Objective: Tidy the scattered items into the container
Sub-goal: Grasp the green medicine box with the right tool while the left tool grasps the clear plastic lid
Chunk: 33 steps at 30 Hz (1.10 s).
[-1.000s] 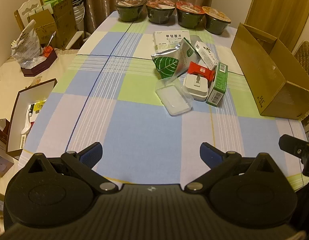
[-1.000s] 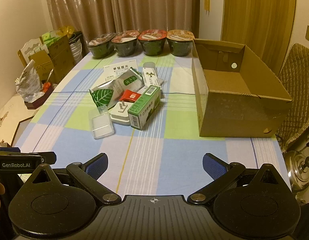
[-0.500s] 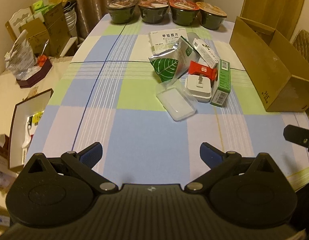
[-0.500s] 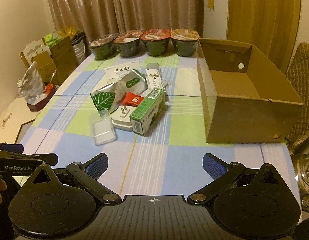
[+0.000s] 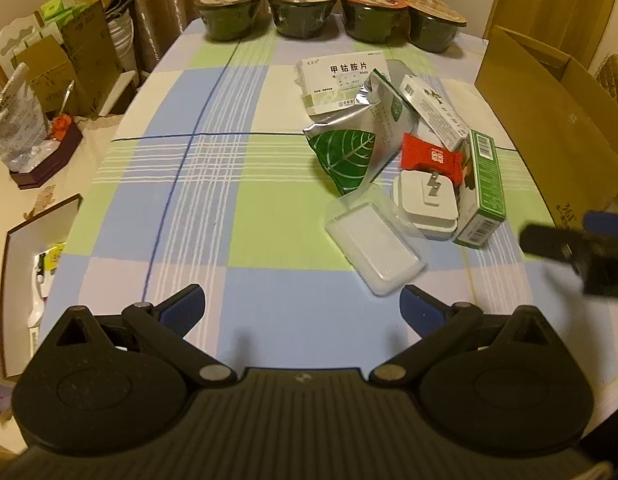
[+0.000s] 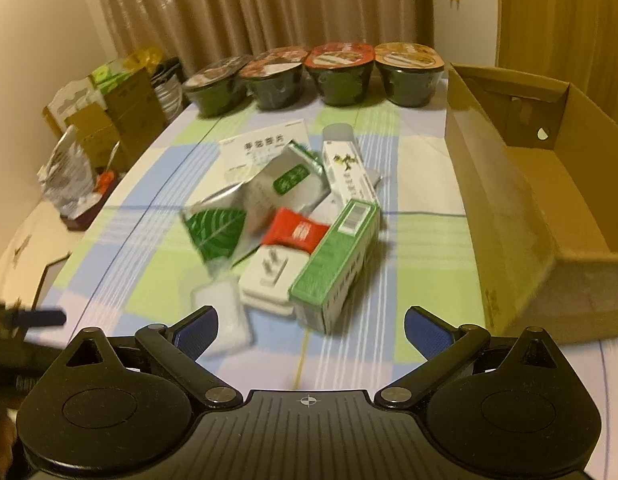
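Left tool (image 5: 303,309) – jaws wide apart, holding nothing, above the checked surface (image 5: 213,208). Ahead of it the pile: clear plastic case (image 5: 375,252), white plug (image 5: 427,204), leaf pouch (image 5: 349,156), red packet (image 5: 431,158), green box (image 5: 483,190), all touching. Right tool (image 6: 311,333) – also spread wide and holding nothing, near the green box. Cardboard box (image 6: 549,200) sits far right, open.

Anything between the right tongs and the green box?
Nothing: in the right wrist view, only bare checked tablecloth separates the open right tongs from the green box.
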Each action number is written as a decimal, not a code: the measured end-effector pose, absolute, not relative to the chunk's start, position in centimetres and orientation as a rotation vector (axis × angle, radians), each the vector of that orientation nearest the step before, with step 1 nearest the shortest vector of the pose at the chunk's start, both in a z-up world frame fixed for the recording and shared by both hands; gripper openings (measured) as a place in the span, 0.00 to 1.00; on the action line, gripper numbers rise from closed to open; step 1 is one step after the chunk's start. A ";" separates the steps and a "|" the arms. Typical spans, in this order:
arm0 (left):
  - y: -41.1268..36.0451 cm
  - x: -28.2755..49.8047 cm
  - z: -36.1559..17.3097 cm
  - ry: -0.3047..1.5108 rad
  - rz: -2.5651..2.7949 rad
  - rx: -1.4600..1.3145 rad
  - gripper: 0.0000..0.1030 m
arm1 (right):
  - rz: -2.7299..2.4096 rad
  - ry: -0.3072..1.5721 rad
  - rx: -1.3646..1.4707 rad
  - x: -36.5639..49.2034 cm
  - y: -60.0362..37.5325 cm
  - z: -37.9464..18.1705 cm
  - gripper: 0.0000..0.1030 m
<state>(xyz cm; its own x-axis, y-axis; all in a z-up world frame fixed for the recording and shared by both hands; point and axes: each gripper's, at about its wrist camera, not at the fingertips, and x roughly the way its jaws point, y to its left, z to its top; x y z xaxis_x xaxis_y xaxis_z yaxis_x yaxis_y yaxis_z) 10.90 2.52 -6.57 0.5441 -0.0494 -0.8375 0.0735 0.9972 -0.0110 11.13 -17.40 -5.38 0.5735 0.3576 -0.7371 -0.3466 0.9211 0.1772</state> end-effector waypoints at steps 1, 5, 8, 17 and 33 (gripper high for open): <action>2.6 11.3 -6.8 0.993 -0.080 0.018 0.99 | 0.407 0.868 0.019 11.9 -17.3 -5.6 1.00; 2.5 12.5 -7.8 0.992 -0.107 -0.008 0.99 | 0.395 0.872 0.017 14.5 -16.6 -6.8 1.00; 2.1 13.0 -8.5 0.993 -0.130 -0.021 0.99 | 0.376 0.897 0.015 16.2 -16.2 -7.5 0.75; 0.5 14.7 -10.0 0.992 -0.155 -0.075 0.99 | 0.362 0.951 0.007 18.6 -16.0 -9.7 0.54; -2.3 17.1 -12.4 1.031 -0.144 0.030 0.62 | 0.431 0.960 -0.113 15.0 -19.2 -9.2 0.31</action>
